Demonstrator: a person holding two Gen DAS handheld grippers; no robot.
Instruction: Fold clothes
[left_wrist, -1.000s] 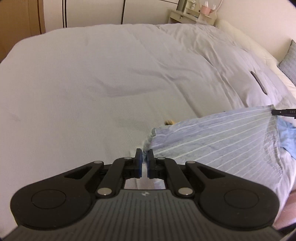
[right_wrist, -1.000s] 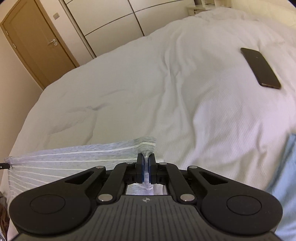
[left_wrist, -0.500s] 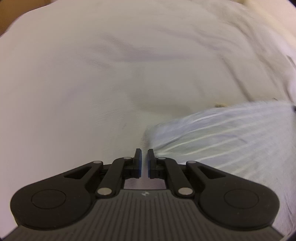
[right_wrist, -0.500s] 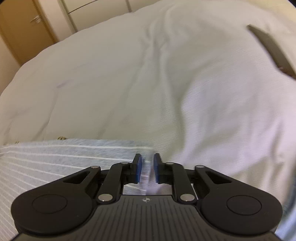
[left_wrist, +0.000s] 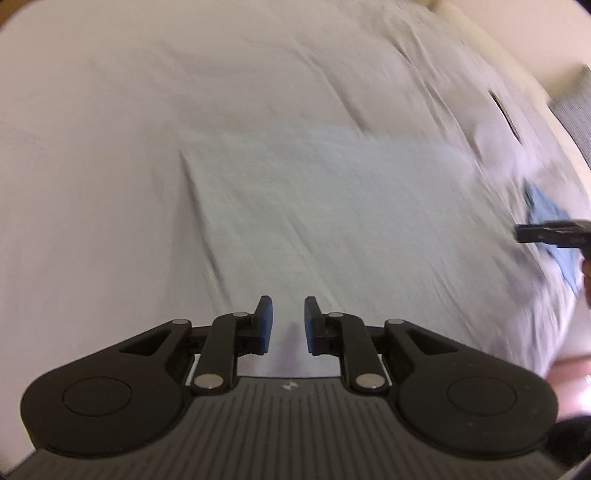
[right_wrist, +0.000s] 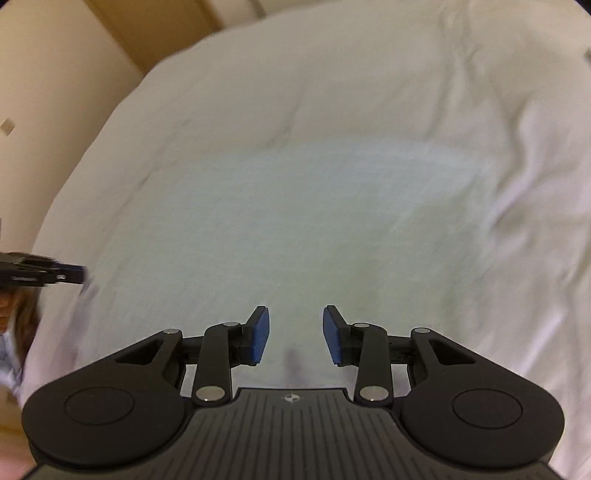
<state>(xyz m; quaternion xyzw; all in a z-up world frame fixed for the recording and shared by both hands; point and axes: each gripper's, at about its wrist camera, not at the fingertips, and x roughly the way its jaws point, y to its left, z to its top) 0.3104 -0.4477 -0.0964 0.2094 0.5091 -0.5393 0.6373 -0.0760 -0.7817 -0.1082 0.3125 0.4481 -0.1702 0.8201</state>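
Observation:
A pale blue garment (left_wrist: 332, 214) lies spread flat on the white bed, blurred by motion; its stripes do not show. My left gripper (left_wrist: 288, 317) hovers open over the garment's near edge with nothing between its blue pads. In the right wrist view the same garment (right_wrist: 314, 221) fills the middle. My right gripper (right_wrist: 295, 332) is open wider above that near edge, and it is empty too. Each gripper shows in the other's view: the right one (left_wrist: 521, 232) at the right edge, the left one (right_wrist: 79, 275) at the left edge.
White bedding (left_wrist: 147, 92) stretches all around the garment. A darker blue cloth (left_wrist: 554, 218) lies at the right beside the right gripper. A dark phone (left_wrist: 504, 110) rests on the bed farther back, near a grey pillow (left_wrist: 576, 99). A beige wall (right_wrist: 55, 74) runs along the bed's left side.
Both grippers have opened and let go of the striped garment's corners. The garment has dropped from a held-up sheet to lying flat on the bed. Both views have tilted downward.

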